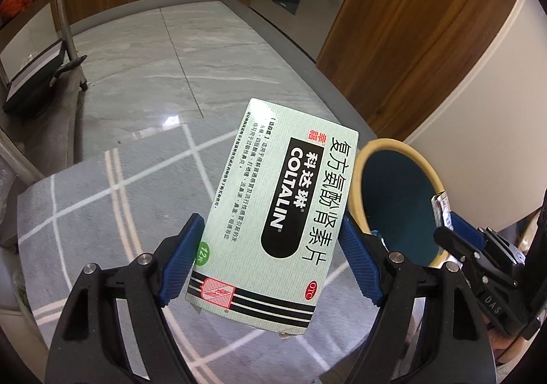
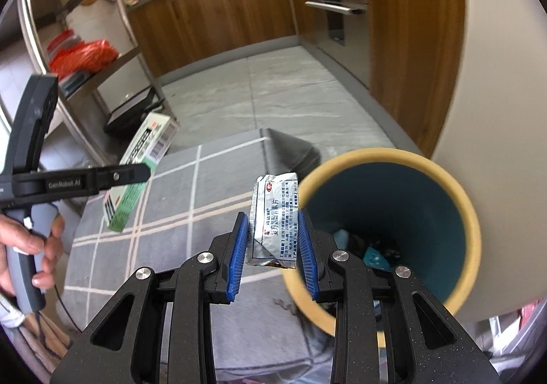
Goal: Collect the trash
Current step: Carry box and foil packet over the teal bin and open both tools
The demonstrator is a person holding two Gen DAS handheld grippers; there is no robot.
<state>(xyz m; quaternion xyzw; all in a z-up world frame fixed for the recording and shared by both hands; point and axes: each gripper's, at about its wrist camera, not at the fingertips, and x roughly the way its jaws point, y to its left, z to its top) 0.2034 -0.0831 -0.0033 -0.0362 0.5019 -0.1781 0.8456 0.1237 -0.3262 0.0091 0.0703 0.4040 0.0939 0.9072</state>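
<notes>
So I've got both claws loaded. My left gripper (image 1: 270, 240) is clamped across the width of a pale green Coltalin medicine box (image 1: 273, 213), held in the air over the grey checked rug (image 1: 102, 199), just to the left of the trash bin (image 2: 441, 165). My right gripper (image 2: 271, 247) is pinched narrow on a silver foil sachet (image 2: 273, 213), and that one hangs right at the bin's near-left rim, partly over the opening.

What could go sideways, as far as I can judge:
- The sachet is thin and crinkled and sits right at the yellow rim. If I let go here it could catch the edge and flutter out onto the rug instead of dropping in.
- The box is big next to the bin mouth. If I bring it in flat, it might bridge the rim or tip the bin, which looks light.
- Both grippers heading for the same opening could bump each other, so probably one at a time.
- The box is held tilted by its edges, so a slack squeeze might let it swivel out.

Count: one bin (teal inside, a few scraps already at the bottom, can't tell how many), one box, one sachet, two grippers, one rug.
</notes>
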